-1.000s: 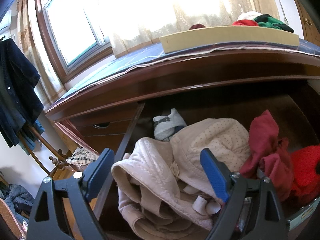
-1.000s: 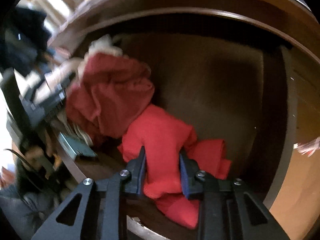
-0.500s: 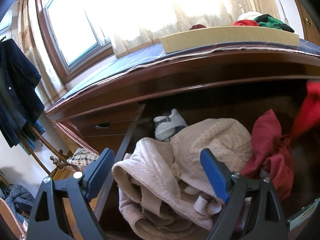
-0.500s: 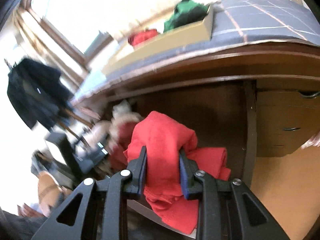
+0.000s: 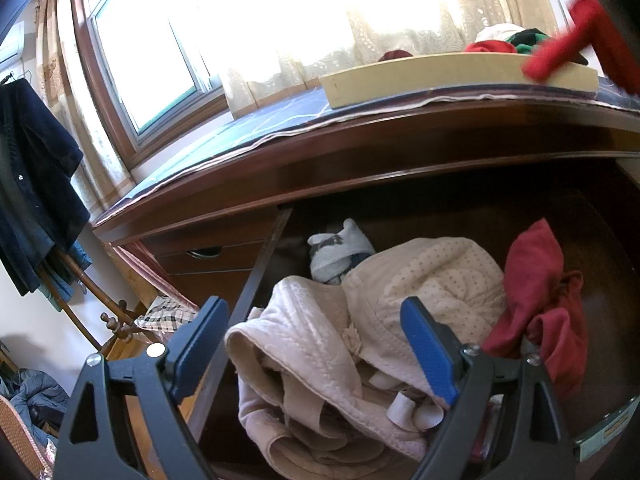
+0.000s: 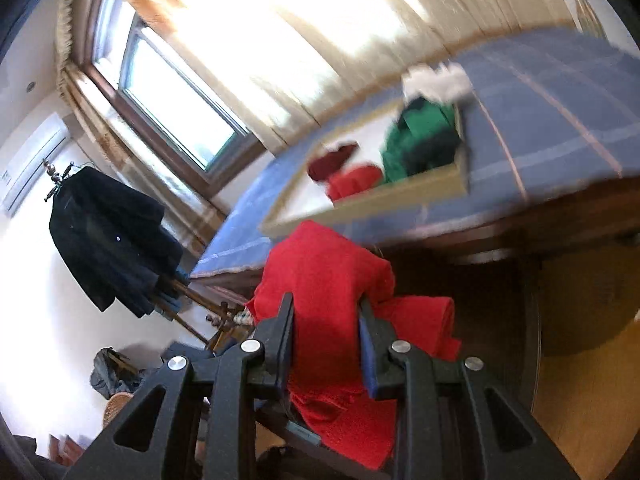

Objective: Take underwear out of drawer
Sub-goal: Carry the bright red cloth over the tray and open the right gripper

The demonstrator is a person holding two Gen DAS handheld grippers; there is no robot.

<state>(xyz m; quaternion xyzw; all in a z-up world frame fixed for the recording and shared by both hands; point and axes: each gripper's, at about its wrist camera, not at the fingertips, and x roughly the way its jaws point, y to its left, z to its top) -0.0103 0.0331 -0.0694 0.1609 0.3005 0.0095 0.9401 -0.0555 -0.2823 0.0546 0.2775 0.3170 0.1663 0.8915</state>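
Underwear: the red piece (image 6: 324,280) is now lifted out of the drawer (image 5: 256,280); one second ago it lay on the drawer floor.
Right claw (image 6: 326,344): clenched on the red piece, now up at the level of the table (image 6: 560,120).
Left claw (image 5: 316,344): released, hanging over the beige pile (image 5: 400,300) as before.
Tray (image 6: 400,200): near the red piece, already with garments in it.
Meaning: we judge one piece is taken out; more cloth is left in the drawer.
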